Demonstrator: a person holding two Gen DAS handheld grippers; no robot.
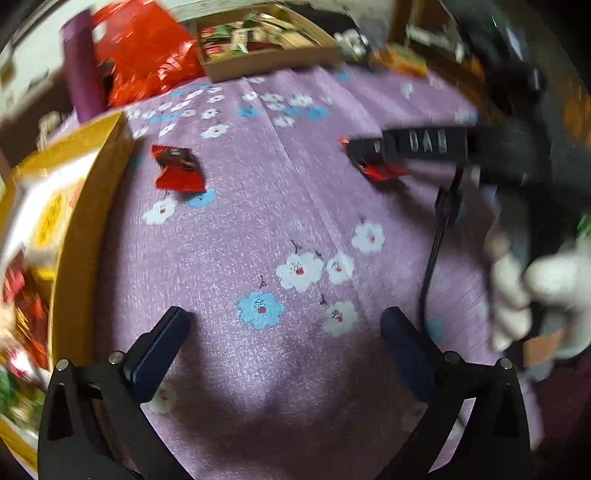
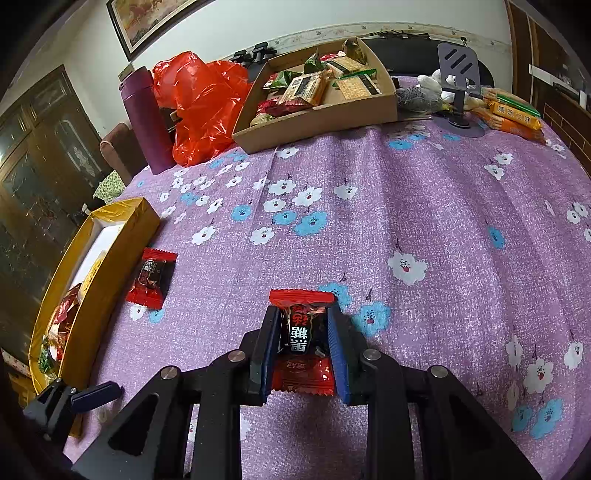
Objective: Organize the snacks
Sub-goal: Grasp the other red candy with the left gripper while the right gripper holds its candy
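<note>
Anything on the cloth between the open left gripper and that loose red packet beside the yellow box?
Nothing visible. Only bare purple tablecloth lies between the left gripper and the loose red packet; the yellow box sits to one side.

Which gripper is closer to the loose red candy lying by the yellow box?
Left. The open left gripper hovers just short of that candy; the right gripper is farther off, holding another.

A pale wall is running far beyond the fingertips, carrying a framed picture. Dark glass-fronted cabinets are standing off to the fingers' left, and daylight is falling across the purple floral tablecloth.
</note>
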